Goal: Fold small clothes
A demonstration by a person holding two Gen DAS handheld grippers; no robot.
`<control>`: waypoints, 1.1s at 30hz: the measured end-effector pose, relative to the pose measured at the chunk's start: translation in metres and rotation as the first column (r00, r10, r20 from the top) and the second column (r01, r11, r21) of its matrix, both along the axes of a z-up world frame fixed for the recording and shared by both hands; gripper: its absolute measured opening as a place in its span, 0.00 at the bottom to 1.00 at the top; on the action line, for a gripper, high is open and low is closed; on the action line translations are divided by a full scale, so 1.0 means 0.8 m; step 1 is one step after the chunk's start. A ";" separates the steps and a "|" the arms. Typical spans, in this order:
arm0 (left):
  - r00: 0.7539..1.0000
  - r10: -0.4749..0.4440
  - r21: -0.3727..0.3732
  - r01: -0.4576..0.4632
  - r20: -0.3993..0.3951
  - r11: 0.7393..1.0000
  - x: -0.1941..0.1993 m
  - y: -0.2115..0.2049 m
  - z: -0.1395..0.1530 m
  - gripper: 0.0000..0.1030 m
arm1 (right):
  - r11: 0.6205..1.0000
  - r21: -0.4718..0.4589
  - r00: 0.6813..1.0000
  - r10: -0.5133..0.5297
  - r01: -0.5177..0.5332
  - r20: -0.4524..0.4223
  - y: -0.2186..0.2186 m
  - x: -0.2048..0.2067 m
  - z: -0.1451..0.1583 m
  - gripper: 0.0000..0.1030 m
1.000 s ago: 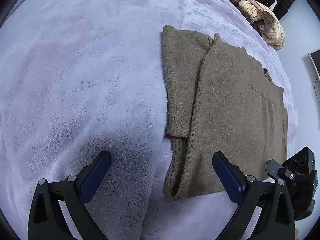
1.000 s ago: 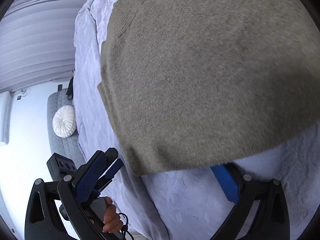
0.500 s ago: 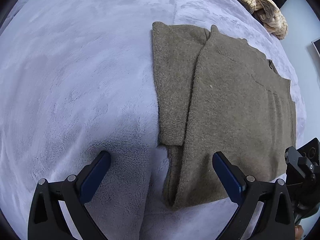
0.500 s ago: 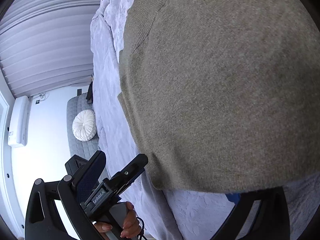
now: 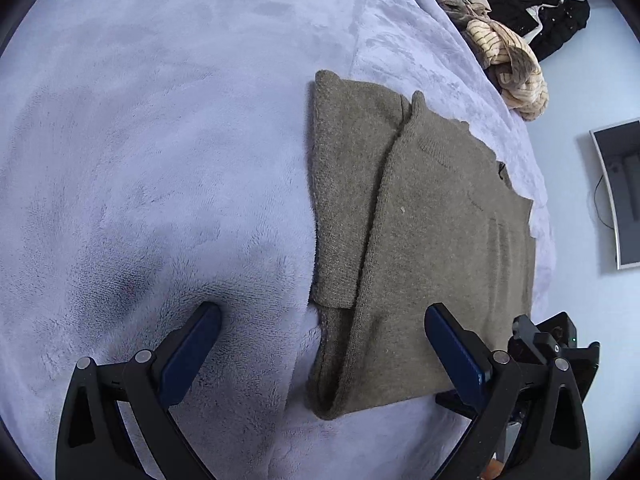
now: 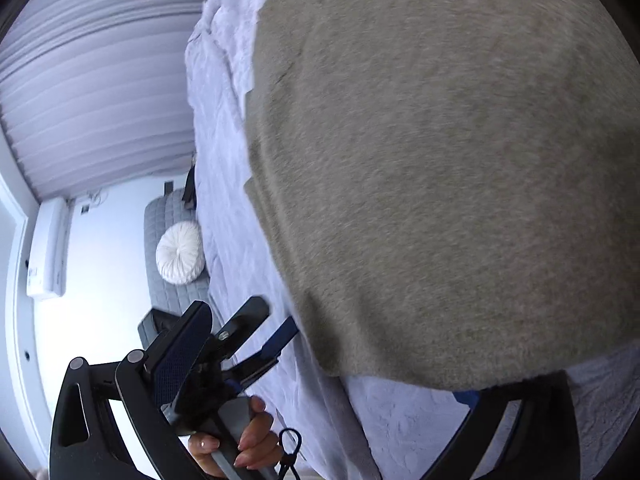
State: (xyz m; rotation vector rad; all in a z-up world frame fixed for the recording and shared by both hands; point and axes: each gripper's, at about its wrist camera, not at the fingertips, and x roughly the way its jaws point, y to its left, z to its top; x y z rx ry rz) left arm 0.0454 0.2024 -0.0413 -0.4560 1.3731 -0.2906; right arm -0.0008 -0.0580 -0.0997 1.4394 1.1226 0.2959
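An olive-brown knit sweater [image 5: 432, 232] lies folded on the lilac fleece blanket [image 5: 160, 160], one sleeve laid along its left side. My left gripper [image 5: 324, 344] is open and straddles the sweater's near left corner, its fingers low on the blanket. At the sweater's near right corner the right gripper [image 5: 552, 344] is visible. In the right wrist view the sweater [image 6: 440, 160] fills most of the frame. My right gripper [image 6: 332, 356] is open there. Its right finger is largely hidden under the hem and its left finger [image 6: 184, 344] is clear of the cloth.
A heap of striped beige clothes [image 5: 508, 60] and a black garment [image 5: 544, 20] lie at the blanket's far right edge. A screen [image 5: 616, 192] hangs on the wall. A hand [image 6: 236, 440] holds the left gripper beside a grey sofa with a white cushion [image 6: 180, 252].
The sweater's hem now covers most of the right gripper's right finger, which showed its blue pad before. The left gripper has shifted slightly over the near corner and looms closer in the right wrist view.
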 end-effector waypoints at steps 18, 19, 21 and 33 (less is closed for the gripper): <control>0.999 -0.024 -0.300 0.015 -0.027 0.954 0.003 -0.002 0.006 0.99 | 0.991 0.132 0.998 -0.041 0.036 0.042 0.003 0.016 0.005 0.09; 0.999 -0.023 -0.359 0.004 -0.048 0.933 0.007 -0.003 0.002 0.99 | 0.988 0.147 0.996 -0.050 0.039 0.072 -0.001 0.018 0.014 0.09; 0.998 -0.017 -0.428 -0.014 -0.067 0.904 0.013 -0.007 -0.004 0.99 | 0.987 0.157 0.991 -0.056 0.036 0.123 -0.009 0.022 0.032 0.09; 0.997 -0.074 -0.333 0.057 -0.038 0.941 0.076 -0.080 -0.014 0.99 | 0.994 0.042 0.993 0.096 -0.099 0.062 0.001 0.009 0.022 0.11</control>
